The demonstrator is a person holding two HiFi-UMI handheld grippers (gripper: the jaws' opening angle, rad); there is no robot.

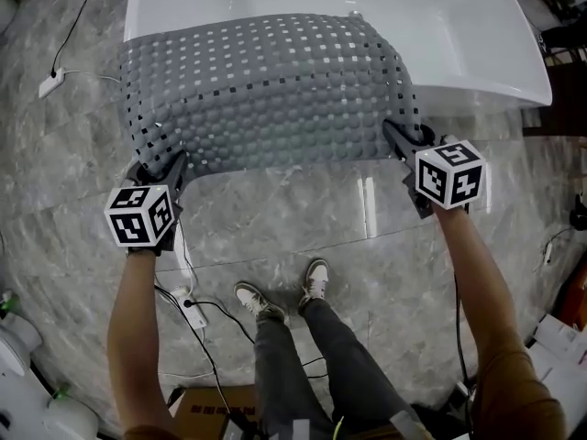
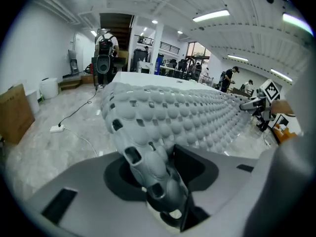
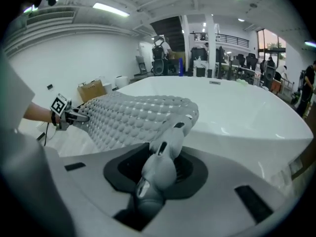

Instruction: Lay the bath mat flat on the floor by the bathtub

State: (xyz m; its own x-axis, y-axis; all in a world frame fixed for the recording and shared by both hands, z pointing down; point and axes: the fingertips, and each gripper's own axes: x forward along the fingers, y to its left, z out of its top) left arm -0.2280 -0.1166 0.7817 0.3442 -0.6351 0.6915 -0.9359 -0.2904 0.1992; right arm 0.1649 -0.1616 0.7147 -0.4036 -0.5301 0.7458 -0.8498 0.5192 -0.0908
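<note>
The bath mat (image 1: 266,90) is a grey, rubbery sheet covered in rows of rounded nubs and pierced by small square holes. Its far part is draped over the smooth white rim of the bathtub (image 1: 459,35), and its near edge hangs above the floor (image 1: 303,209), stretched wide between two corners. The left hand-held gripper (image 1: 170,165) is clamped on the near left corner, which bunches into a thick fold between its jaws in the left gripper view. The right hand-held gripper (image 1: 401,137) pinches the near right corner, crumpled into a narrow roll in the right gripper view. The floor is glossy grey marble-patterned tile, open right along the tub's side. A white power strip (image 1: 193,312) and its cables lie near the person's shoes (image 1: 316,278).
</note>
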